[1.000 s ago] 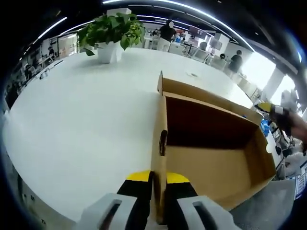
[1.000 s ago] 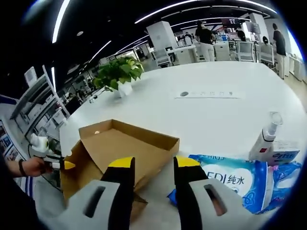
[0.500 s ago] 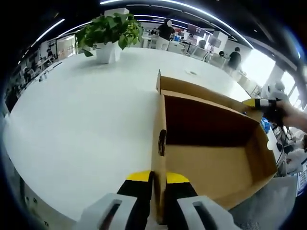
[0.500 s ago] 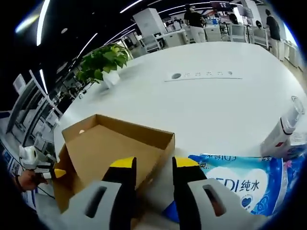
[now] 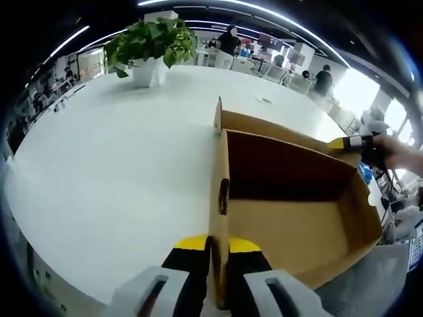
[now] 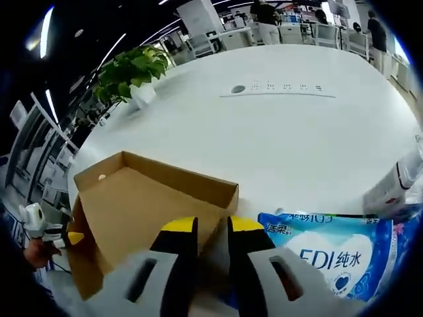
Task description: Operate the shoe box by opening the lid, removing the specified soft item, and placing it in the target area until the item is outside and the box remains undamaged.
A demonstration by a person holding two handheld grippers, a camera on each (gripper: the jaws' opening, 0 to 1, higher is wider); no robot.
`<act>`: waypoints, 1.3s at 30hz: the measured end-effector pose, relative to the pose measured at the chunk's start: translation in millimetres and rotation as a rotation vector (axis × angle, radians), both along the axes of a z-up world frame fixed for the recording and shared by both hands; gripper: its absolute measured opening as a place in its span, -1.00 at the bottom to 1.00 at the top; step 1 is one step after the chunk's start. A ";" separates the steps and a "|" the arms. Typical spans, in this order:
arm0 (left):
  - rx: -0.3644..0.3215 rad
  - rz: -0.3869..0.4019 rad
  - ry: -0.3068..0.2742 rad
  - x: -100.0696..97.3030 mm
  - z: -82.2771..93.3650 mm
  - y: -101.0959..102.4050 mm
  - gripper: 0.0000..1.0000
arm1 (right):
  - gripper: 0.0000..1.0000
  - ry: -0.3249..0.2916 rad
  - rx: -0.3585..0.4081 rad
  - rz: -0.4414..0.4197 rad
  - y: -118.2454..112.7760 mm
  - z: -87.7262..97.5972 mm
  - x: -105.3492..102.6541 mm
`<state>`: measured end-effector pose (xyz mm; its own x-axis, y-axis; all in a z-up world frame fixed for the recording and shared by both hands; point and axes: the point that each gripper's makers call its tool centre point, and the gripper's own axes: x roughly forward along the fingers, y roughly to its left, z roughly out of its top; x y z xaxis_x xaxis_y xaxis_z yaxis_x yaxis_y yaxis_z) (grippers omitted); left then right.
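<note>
The brown cardboard shoe box (image 5: 297,231) stands open on the white table, with a bare inside. My left gripper (image 5: 219,246) is shut on the box's near side wall. My right gripper (image 5: 345,142), held by a hand, comes in at the box's far rim. In the right gripper view, my right gripper (image 6: 213,228) straddles the box (image 6: 142,205) at its corner wall, jaws drawn close but still open. The blue soft tissue pack (image 6: 330,251) lies on the table beside the box. The left gripper's yellow tip (image 6: 74,238) shows at the box's far end.
A potted green plant (image 5: 155,39) (image 6: 129,66) stands far back on the table (image 5: 99,165). A white spray bottle (image 6: 396,185) stands behind the tissue pack. People and desks fill the room beyond. A table edge runs close under my left gripper.
My right gripper's jaws have narrowed and moved down onto the box's corner wall. The left gripper holds the side wall as before.
</note>
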<state>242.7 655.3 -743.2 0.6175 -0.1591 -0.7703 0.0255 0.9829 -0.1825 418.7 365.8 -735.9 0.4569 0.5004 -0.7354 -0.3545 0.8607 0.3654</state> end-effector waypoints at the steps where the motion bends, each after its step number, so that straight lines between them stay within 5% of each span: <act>1: 0.007 -0.003 0.001 -0.2 -0.1 -0.5 -0.85 | -0.78 -0.001 -0.025 0.006 -0.5 -0.3 -1.1; 6: 0.008 -0.001 0.002 -0.2 -0.4 -0.1 -0.85 | -0.86 -0.002 -0.098 0.037 -2.2 -0.5 -2.9; 22: 0.017 0.036 0.008 0.0 -1.8 1.4 -0.86 | -0.96 -0.039 -0.098 -0.014 -7.2 31.7 3.6; 39: 0.042 0.093 0.012 6.8 -2.0 2.3 -0.88 | -0.99 -0.187 -0.077 -0.005 -4.0 86.0 6.5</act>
<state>249.5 657.7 -745.2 0.6187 -0.0692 -0.7826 -0.0683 0.9876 -0.1412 425.3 361.8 -649.9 0.5915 0.4434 -0.6734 -0.4052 0.8855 0.2272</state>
